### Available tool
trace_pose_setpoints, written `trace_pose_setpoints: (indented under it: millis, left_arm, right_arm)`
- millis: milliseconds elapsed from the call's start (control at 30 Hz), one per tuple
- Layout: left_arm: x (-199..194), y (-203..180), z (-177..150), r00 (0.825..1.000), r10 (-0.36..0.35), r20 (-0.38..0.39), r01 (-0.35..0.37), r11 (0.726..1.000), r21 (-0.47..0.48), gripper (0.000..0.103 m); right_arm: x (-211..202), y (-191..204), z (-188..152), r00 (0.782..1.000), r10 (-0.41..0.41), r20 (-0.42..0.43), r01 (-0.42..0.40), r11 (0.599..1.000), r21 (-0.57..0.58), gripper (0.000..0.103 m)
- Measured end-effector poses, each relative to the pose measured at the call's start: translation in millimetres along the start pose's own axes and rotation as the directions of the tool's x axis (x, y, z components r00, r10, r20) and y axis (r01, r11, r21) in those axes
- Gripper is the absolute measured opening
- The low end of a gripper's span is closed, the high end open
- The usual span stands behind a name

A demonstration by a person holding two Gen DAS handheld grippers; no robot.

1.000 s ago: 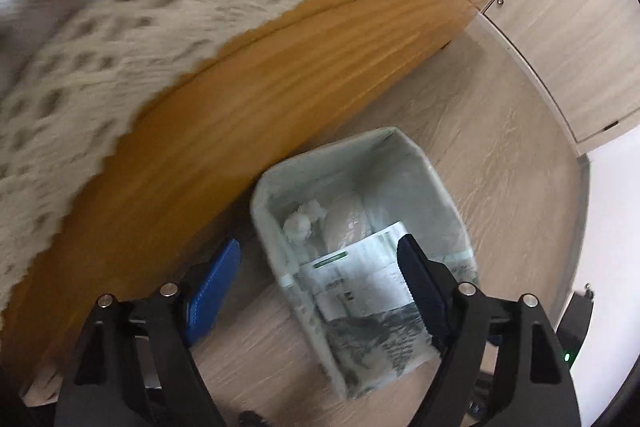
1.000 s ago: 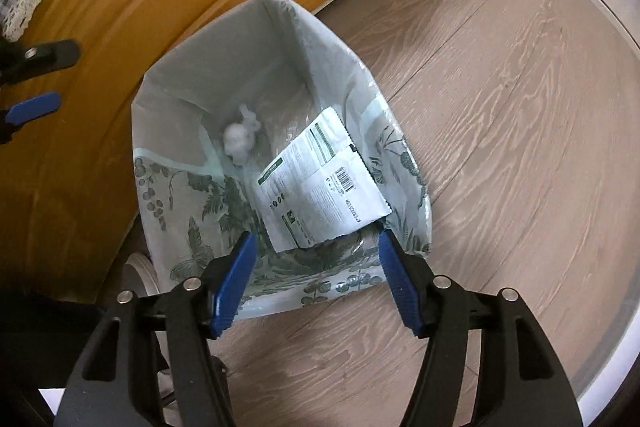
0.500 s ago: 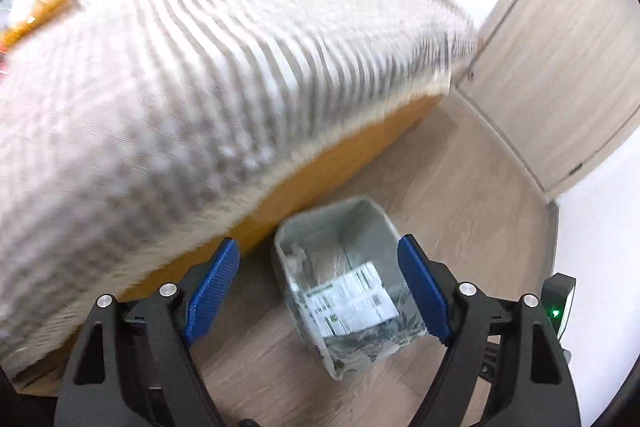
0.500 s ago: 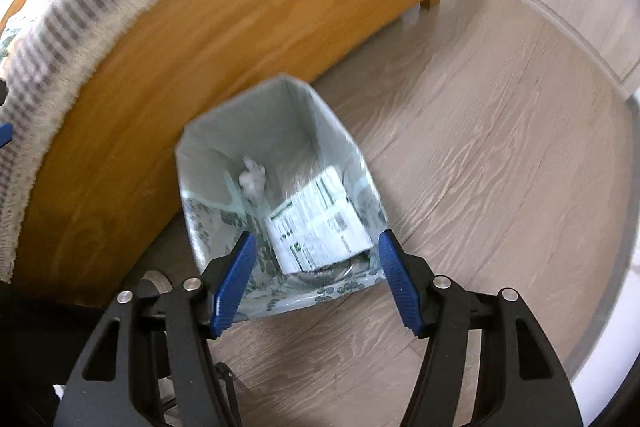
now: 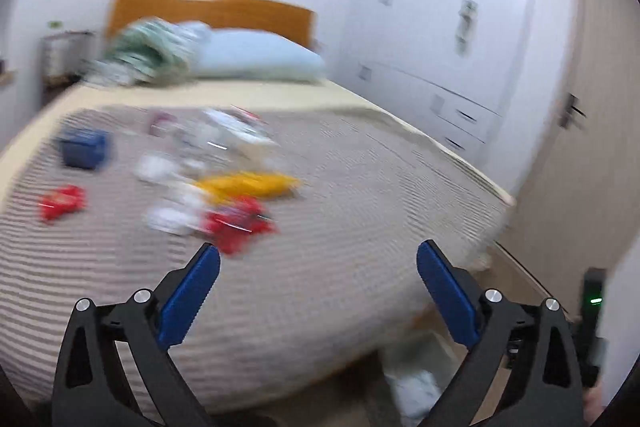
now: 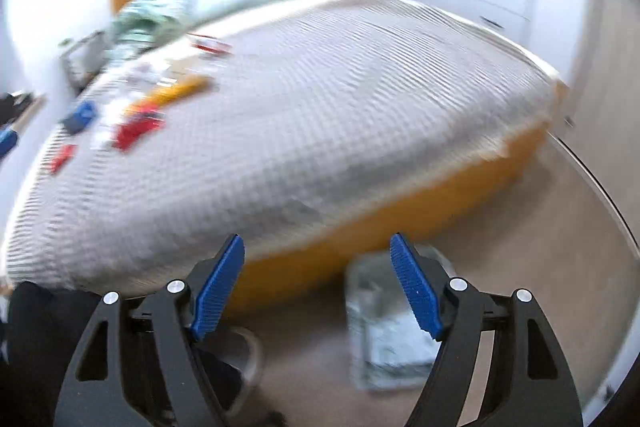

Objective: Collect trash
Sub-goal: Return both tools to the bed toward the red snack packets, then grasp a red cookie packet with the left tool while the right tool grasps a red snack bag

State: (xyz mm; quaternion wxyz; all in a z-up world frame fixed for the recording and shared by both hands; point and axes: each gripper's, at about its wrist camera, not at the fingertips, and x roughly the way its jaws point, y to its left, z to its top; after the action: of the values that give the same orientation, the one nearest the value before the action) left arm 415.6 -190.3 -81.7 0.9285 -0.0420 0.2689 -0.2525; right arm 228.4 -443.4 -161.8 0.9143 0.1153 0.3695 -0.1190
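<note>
**Bedroom litter, both claws empty above the bed**

Left wrist view. Left claw (image 5: 318, 259): jaws spread wide, having just been opening, nothing between them. Bed (image 5: 360, 187): striped cover, pillow (image 5: 256, 61) at the wooden headboard (image 5: 208, 9). Trash on the cover, ahead and left of the claw, all blurred: red wrapper (image 5: 236, 223) nearest; yellow packet (image 5: 248, 185) just behind it, long axis running left to right; white scraps (image 5: 168, 219) beside these; second red wrapper (image 5: 62, 201) and blue box (image 5: 82, 147) further left. Trash bin (image 5: 420, 379): on the floor beside the bed's edge, low in frame.

Right wrist view. Right claw (image 6: 318, 253): jaws apart, also just been opening, empty. Trash bin (image 6: 392, 331): on the floor by the bed frame, partly behind the right finger, paper inside. Litter cluster (image 6: 136, 123) far left on the bed, well apart from this claw.

Risks, as judged: pieces lie close together, so a wide claw may pinch two, or snag the cover. Thin wrappers may slip. The blur makes aim uncertain.
</note>
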Motion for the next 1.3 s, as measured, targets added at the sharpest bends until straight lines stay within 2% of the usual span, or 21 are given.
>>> trace_pose_setpoints:
  millis: [67,167,200,300,367,433,567,600,633,667,700,767,800,833,900,967,1033,1167,1200,1267,1300]
  left_arm:
    - [-10,37,6,0.997,0.066,0.027,-0.065,0.997,-0.034,0.096]
    - [-16,103,14,0.991,0.134,0.012,-0.130,0.978,-0.164,0.096]
    - [-15,129,13,0.987,0.163,-0.003,-0.159,0.958,-0.240,0.096]
    - [-13,189,5,0.979,0.199,-0.039,-0.199,0.906,-0.373,0.096]
    - [-11,214,-2,0.966,0.252,-0.060,-0.255,0.883,-0.395,0.096]
    - [-6,238,-10,0.943,0.323,-0.080,-0.327,0.854,-0.405,0.096]
    - [10,285,-18,0.913,0.398,-0.095,-0.394,0.791,-0.468,0.096]
    - [20,300,-23,0.905,0.404,-0.135,-0.412,0.750,-0.517,0.096]
    - [27,313,-27,0.906,0.389,-0.165,-0.410,0.718,-0.563,0.096]
    - [32,327,-30,0.917,0.354,-0.181,-0.387,0.687,-0.615,0.096]
    - [36,341,-33,0.937,0.300,-0.176,-0.337,0.655,-0.676,0.096]
    - [42,359,-34,0.958,0.243,-0.151,-0.272,0.617,-0.739,0.096]
    - [47,369,-32,0.963,0.232,-0.137,-0.252,0.596,-0.763,0.096]
    - [50,376,-30,0.965,0.229,-0.124,-0.238,0.583,-0.777,0.096]
    - [60,392,-23,0.968,0.224,-0.115,-0.223,0.555,-0.802,0.096]
    - [72,400,-15,0.973,0.207,-0.100,-0.201,0.553,-0.808,0.096]
    - [87,407,-5,0.967,0.220,-0.126,-0.232,0.561,-0.795,0.094]
    - [115,415,11,0.956,0.243,-0.161,-0.278,0.589,-0.759,0.079]
    - [123,417,15,0.951,0.246,-0.187,-0.300,0.596,-0.745,0.079]
    - [144,423,20,0.927,0.268,-0.262,-0.374,0.601,-0.707,0.076]
    - [155,422,22,0.916,0.274,-0.295,-0.402,0.611,-0.682,0.068]
  right_arm:
    - [6,33,11,0.999,0.046,0.012,-0.046,0.998,-0.041,0.072]
    - [33,91,27,0.998,0.071,-0.003,-0.070,0.985,-0.160,0.072]
    - [42,103,32,0.997,0.071,-0.007,-0.071,0.979,-0.192,0.072]
    - [70,146,50,0.996,0.080,-0.031,-0.086,0.954,-0.286,0.072]
    - [92,174,66,0.995,0.091,-0.047,-0.101,0.936,-0.337,0.072]
    - [109,198,79,0.993,0.104,-0.055,-0.117,0.920,-0.375,0.072]
    - [154,242,103,0.991,0.106,-0.077,-0.130,0.888,-0.441,0.072]
    - [163,246,107,0.992,0.097,-0.081,-0.123,0.892,-0.435,0.072]
    - [181,248,114,0.990,0.091,-0.105,-0.127,0.903,-0.410,0.072]
    - [192,250,118,0.988,0.088,-0.127,-0.131,0.913,-0.386,0.072]
    - [208,246,123,0.982,0.084,-0.168,-0.137,0.933,-0.334,0.072]
    - [224,238,126,0.967,0.132,-0.217,-0.183,0.955,-0.234,0.071]
    - [227,234,127,0.962,0.161,-0.219,-0.203,0.962,-0.184,0.058]
    - [227,226,127,0.958,0.195,-0.209,-0.225,0.966,-0.128,0.054]
    - [224,226,126,0.962,0.199,-0.188,-0.222,0.968,-0.113,0.022]
    - [211,221,123,0.972,0.178,-0.150,-0.198,0.972,-0.127,0.019]
    - [194,214,122,0.977,0.180,-0.110,-0.193,0.973,-0.123,0.019]
    - [161,205,121,0.982,0.186,-0.025,-0.188,0.973,-0.138,0.019]
    - [153,205,119,0.980,0.200,-0.012,-0.200,0.970,-0.139,0.019]
    - [145,207,115,0.972,0.235,-0.002,-0.233,0.962,-0.142,0.019]
    - [143,208,113,0.970,0.245,-0.003,-0.243,0.959,-0.144,0.019]
